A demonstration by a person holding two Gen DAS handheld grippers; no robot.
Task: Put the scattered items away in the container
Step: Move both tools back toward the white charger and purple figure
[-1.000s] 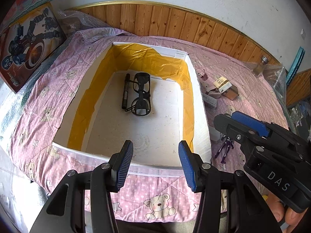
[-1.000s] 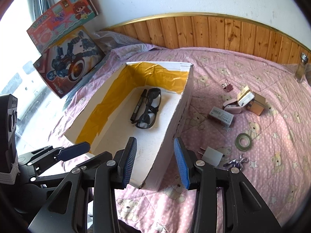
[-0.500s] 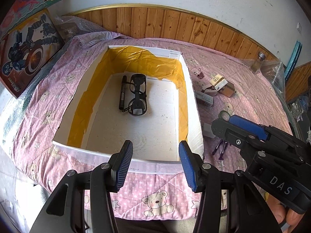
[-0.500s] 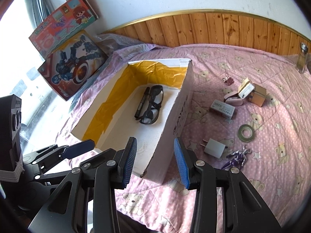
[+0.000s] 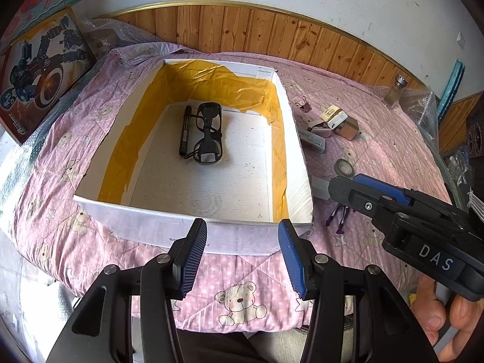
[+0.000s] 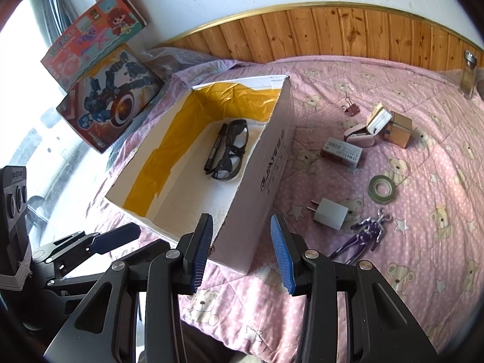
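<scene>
A white box [image 5: 193,227] [image 6: 272,163] with yellow lining sits on the pink bedspread. Inside lie black glasses [image 5: 208,133] [image 6: 231,151] and a black pen [image 5: 185,130] [image 6: 216,146]. Right of the box are scattered a white charger [image 6: 329,213], a purple figurine [image 6: 361,237] [image 5: 340,216], a green tape roll [image 6: 381,188] [image 5: 343,166], a small white carton [image 6: 341,151] [image 5: 313,143], a pink stapler [image 6: 360,136], a brown cube [image 6: 397,128] [image 5: 348,125] and a binder clip [image 6: 351,109] [image 5: 305,103]. My left gripper [image 5: 242,251] hangs open before the box's near wall. My right gripper [image 6: 240,251] is open over the box's near right corner.
Two toy boxes [image 6: 109,96] [image 5: 39,69] lean against the wall at left. A glass shaker [image 6: 467,74] [image 5: 394,90] stands at the far right by the wood panelling [image 5: 272,36]. The bed's front edge lies just below both grippers. A hand [image 5: 447,317] holds the right gripper.
Both grippers have drawn back and up from the box, so it looks smaller and more of the bed shows. Both stay open and hold nothing.
</scene>
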